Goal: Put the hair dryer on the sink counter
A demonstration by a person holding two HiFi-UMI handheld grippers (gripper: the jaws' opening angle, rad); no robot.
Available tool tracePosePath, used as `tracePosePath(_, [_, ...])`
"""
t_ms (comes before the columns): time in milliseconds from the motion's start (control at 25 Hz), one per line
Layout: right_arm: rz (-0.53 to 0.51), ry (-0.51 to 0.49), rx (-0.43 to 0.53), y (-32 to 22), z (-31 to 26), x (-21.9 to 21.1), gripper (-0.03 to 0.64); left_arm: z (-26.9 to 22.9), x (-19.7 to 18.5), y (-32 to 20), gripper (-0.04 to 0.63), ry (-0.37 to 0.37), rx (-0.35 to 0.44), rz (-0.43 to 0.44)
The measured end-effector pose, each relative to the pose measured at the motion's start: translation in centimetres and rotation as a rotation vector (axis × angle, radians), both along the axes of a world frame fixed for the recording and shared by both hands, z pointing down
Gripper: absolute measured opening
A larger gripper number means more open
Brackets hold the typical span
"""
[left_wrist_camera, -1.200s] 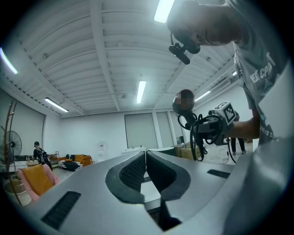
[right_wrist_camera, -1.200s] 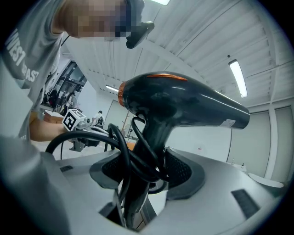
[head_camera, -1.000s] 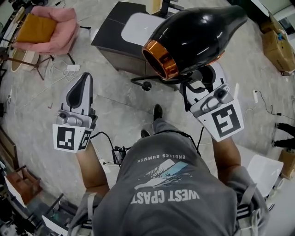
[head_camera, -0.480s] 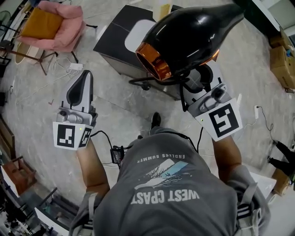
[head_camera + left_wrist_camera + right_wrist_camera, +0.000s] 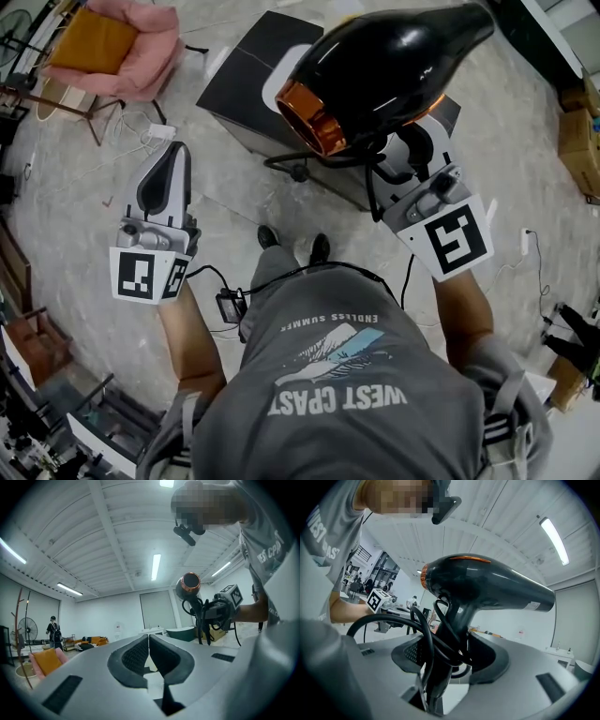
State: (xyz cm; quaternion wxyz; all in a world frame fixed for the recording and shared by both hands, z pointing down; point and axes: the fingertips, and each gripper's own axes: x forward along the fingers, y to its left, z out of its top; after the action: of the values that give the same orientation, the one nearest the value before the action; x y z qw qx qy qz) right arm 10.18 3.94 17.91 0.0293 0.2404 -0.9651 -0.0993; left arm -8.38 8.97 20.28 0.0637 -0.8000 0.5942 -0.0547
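Note:
A black hair dryer point(image 5: 384, 66) with a copper rear ring is held high, its handle between the jaws of my right gripper point(image 5: 405, 155), which is shut on it. The black cord point(image 5: 424, 634) is looped around the handle point(image 5: 447, 644) and hangs to the left. Under and beyond the dryer stands the sink counter point(image 5: 234, 80), a dark cabinet with a white basin point(image 5: 277, 75). My left gripper point(image 5: 167, 164) hovers over the floor to the left, shut and empty, its pads point(image 5: 140, 653) meeting. In the left gripper view the dryer point(image 5: 189, 584) and the right gripper point(image 5: 220, 609) show at right.
A pink armchair point(image 5: 117, 42) with an orange cushion stands at the far left, with a power strip point(image 5: 161, 133) and cables on the marble floor beside it. Cardboard boxes point(image 5: 583, 131) lie at right. The person's feet point(image 5: 292, 246) stand just short of the counter.
The person has stepped, and both feet now stand side by side. The room has shifted slightly in view. The dryer stays in the right gripper; the left gripper stays shut.

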Motion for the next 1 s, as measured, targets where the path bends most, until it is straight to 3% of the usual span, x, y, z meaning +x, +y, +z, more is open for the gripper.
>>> tracePosePath(280, [0.034, 0.031, -0.004, -2.5, 0.8, -3.1, 0.261, 0.9, -3.0, -3.9, 0.02, 0.021, 0.0, 0.051])
tracePosePath(560, [0.097, 0.041, -0.042, -7.2, 1.5, -8.3, 0.261, 0.9, -8.4, -10.6, 0.02, 0.04, -0.004, 0.12])
tracePosePath(1000, [0.21, 0.067, -0.03, -11.0, 2.0, -10.7, 0.261, 0.4, -10.6, -15.7, 0.02, 0.033, -0.002, 0.234])
